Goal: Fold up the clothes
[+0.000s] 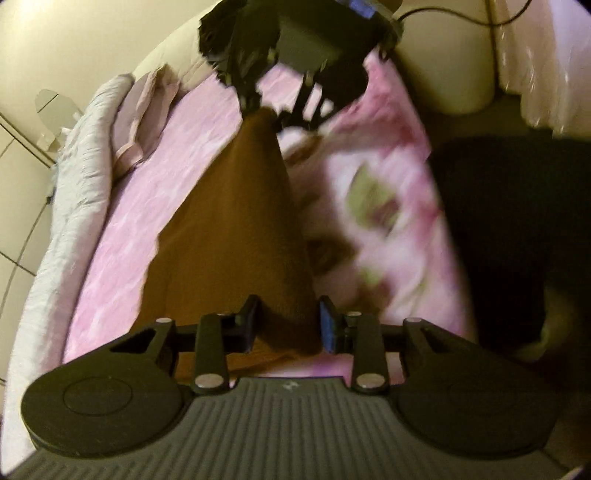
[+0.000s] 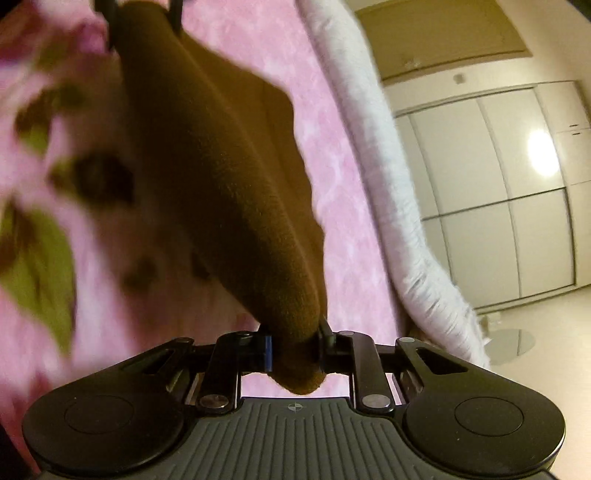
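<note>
Brown garment (image 1: 229, 221) was held stretched above pink bedspread (image 1: 155, 206), between bed's white-trimmed edge and floral patch. Right tongs (image 2: 294, 350) clamped on one bunched end; left tongs (image 1: 287, 325) straddled other end, pad contact unclear. Fold step judged underway; next: lowering flat, ends aligned.

One brown knitted garment (image 1: 229, 229), stretched in a long band; the same single piece shows in the right wrist view (image 2: 221, 177).

Two black two-finger grippers: the left gripper (image 1: 290, 325) in the foreground of its own view, the right gripper (image 2: 294, 350) in its own. Each has two fingers, with a blue pad (image 1: 330, 328) visible on one finger of each.

One pink bedspread with a blurred floral print (image 1: 373, 206).

One white fringed blanket (image 1: 77, 177) along the bed's edge.

One pale pink pillow (image 1: 144, 118), possibly a stacked pair; blur prevents a firm count.

One white panelled wardrobe (image 2: 498, 184); number of doors unclear.

One black cable (image 1: 461, 16).
</note>
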A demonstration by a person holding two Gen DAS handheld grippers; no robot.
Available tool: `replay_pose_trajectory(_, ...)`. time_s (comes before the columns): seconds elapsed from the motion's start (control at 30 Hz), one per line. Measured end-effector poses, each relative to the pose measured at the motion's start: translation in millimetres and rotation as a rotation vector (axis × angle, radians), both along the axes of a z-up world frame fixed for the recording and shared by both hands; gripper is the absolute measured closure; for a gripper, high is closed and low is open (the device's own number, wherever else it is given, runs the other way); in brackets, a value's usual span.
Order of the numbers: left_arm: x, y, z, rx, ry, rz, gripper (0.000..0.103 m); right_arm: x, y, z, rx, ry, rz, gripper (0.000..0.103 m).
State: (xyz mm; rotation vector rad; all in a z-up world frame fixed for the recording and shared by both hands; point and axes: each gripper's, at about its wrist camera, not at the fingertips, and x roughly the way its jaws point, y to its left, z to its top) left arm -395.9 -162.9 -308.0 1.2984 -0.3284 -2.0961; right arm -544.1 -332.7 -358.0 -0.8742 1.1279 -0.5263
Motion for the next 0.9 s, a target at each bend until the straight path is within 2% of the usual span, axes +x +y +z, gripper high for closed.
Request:
replay_pose_trajectory(0.07, -10.4, 3.5, -5.8, 0.019, 0.005, 0.0, 0.069, -11.5, -0.2, -10.9, 0.023, 0.039, 0.006, 0.081)
replay_pose_trajectory(0.17, -9.6, 9.3, -10.3, 0.036, 0.016, 0.013, 0.068, -22.1, 6.2, -19.7, 0.026, 0.047, -0.017, 0.073)
replay_pose_trajectory(0.23, 6.0, 10.5, -2.2, 0.068, 0.057, 0.044, 0.066, -27.7, 12.2, -16.1, 0.026, 0.014, -0.079, 0.064)
replay_pose_trajectory(0.3, 25.3, 10.2, 6.3, 0.101, 0.101, 0.085, 0.065, -32.5, 12.6, -10.0, 0.028, -0.023, -0.181, 0.063)
replay_pose_trajectory(0.37, 47.7, 11.2, 10.3, 0.09, 0.11, 0.134, 0.064, -40.5, 14.2, 1.0, 0.047, -0.093, -0.278, 0.063)
replay_pose_trajectory(0.43, 64.8, 7.6, 9.9, 0.037, 0.066, 0.17, 0.063, -39.7, 19.8, 18.3, 0.106, -0.199, -0.343, 0.063)
replay_pose_trajectory(0.53, 79.7, -1.9, -1.9, -0.107, -0.073, 0.166, 0.048, -33.2, 37.4, 42.5, 0.235, -0.35, -0.375, 0.058)
replay_pose_trajectory(0.63, 86.6, -16.2, -21.9, -0.244, -0.221, 0.088, 0.039, -13.7, 53.5, 50.6, 0.311, -0.398, -0.337, 0.049)
replay_pose_trajectory(0.73, 89.7, -31.3, -41.3, -0.339, -0.336, -0.005, 0.039, 13.4, 60.4, 47.4, 0.367, -0.397, -0.338, 0.046)
replay_pose_trajectory(0.8, 91.8, -39.8, -50.5, -0.388, -0.38, -0.066, 0.039, 10.3, 66.1, 39.2, 0.429, -0.432, -0.403, 0.046)
replay_pose_trajectory(0.9, 95.0, -48.1, -59.0, -0.431, -0.412, -0.173, 0.039, -6.7, 40.7, 34.7, 0.583, -0.564, -0.548, 0.046)
